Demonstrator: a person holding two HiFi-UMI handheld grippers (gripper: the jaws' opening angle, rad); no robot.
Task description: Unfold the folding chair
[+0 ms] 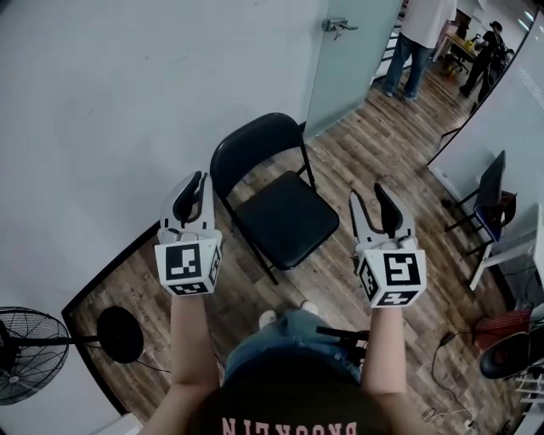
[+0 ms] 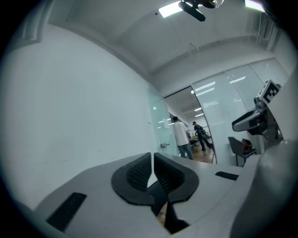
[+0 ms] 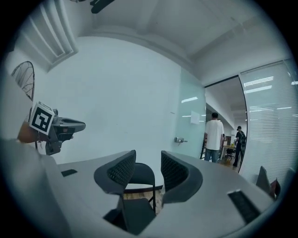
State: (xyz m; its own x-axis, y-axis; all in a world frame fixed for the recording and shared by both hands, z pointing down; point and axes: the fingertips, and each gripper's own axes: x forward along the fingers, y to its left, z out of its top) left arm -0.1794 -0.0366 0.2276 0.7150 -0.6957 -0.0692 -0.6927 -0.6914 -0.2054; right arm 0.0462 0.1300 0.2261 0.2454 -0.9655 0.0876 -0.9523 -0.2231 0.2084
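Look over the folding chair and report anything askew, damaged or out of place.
Nothing stands out. The folding chair stands open and upright on the wood floor, seat flat. The left tool and right tool hover clear of it, empty.

Office, open-plan type, with a bare corner off a corridor. Evidence: wood-look plank floor, plain white wall with black skirting, frosted glass door with a lever handle. Full-height glass partition with horizontal slats on the far side. Flat light panels set in a white ceiling. Down the corridor one person stands and another is beside a work surface. Furniture is basic: a black folding chair standing open, a second dark chair by the partition, a pedestal fan, loose cables on the floor.
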